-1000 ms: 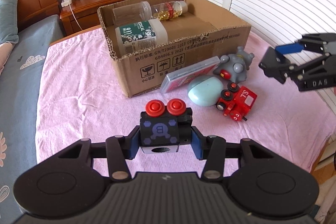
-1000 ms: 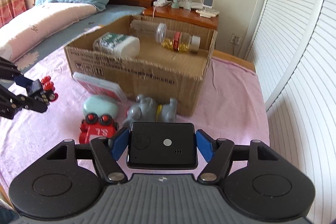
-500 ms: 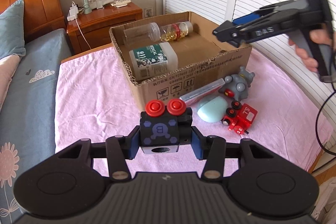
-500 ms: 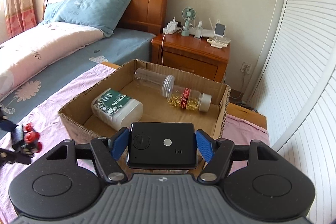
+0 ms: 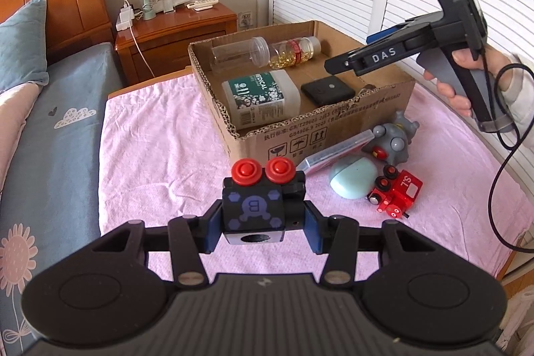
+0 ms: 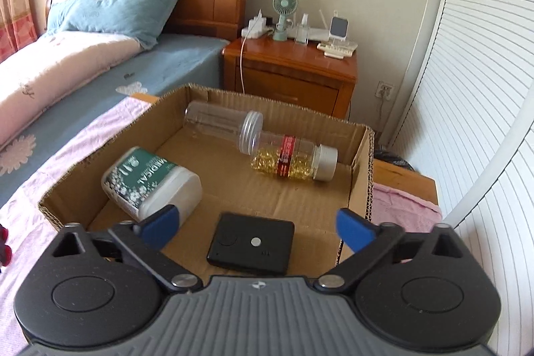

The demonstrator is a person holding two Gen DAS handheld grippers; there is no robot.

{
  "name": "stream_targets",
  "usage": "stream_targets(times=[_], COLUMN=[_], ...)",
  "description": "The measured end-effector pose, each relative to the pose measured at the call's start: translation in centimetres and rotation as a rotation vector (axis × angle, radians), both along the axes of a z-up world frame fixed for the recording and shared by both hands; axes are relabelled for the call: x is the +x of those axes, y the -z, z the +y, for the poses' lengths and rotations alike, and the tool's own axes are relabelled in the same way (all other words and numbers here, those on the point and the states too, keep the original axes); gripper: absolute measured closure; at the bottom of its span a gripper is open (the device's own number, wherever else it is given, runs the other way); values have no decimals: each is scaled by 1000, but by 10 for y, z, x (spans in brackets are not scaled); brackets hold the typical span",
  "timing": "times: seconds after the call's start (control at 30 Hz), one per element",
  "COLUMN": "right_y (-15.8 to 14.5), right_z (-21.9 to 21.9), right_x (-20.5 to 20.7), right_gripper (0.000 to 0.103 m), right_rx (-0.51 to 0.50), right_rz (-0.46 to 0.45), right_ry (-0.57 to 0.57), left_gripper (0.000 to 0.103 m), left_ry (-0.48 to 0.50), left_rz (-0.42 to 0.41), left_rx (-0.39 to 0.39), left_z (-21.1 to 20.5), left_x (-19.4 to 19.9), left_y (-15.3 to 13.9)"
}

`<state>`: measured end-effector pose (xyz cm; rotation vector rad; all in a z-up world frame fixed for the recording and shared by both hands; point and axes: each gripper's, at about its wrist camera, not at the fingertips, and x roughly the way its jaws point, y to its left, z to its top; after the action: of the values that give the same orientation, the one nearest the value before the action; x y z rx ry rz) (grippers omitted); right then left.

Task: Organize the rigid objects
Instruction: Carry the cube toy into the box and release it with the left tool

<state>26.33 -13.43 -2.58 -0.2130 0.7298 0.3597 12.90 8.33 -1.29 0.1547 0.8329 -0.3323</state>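
Right wrist view: right gripper has its jaws spread wide above the cardboard box; a second ago they pinched the black device, which now lies flat inside the box's near wall. Left gripper pinches the toy block short of the box. It could clip the rim going in.

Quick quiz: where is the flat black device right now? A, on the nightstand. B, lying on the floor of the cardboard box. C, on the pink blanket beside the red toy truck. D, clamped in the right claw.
B: the flat black device lies on the cardboard box floor, below the open right claw, whose fingers stand apart.
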Motion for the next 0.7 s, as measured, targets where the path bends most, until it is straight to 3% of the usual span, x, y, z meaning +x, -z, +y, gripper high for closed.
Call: stream_targets(times=[0.2,0.37,0.7], right_y=[-15,-21,-23], right_z=[-5,-7,-24], right_x=[-24,-61,-100], right_gripper=[0,0,0], right_rx=[-13,-31,56], right_rz=[62,43,37], right_ry=[47,66,117], left_gripper=[55,55,55], left_ry=[25,41,41], left_rz=[-21,-47,-79], left_rx=[1,0,9], left_z=[-10,-21,-46], left_x=[2,11,69], left_y=[-9,-22,-34])
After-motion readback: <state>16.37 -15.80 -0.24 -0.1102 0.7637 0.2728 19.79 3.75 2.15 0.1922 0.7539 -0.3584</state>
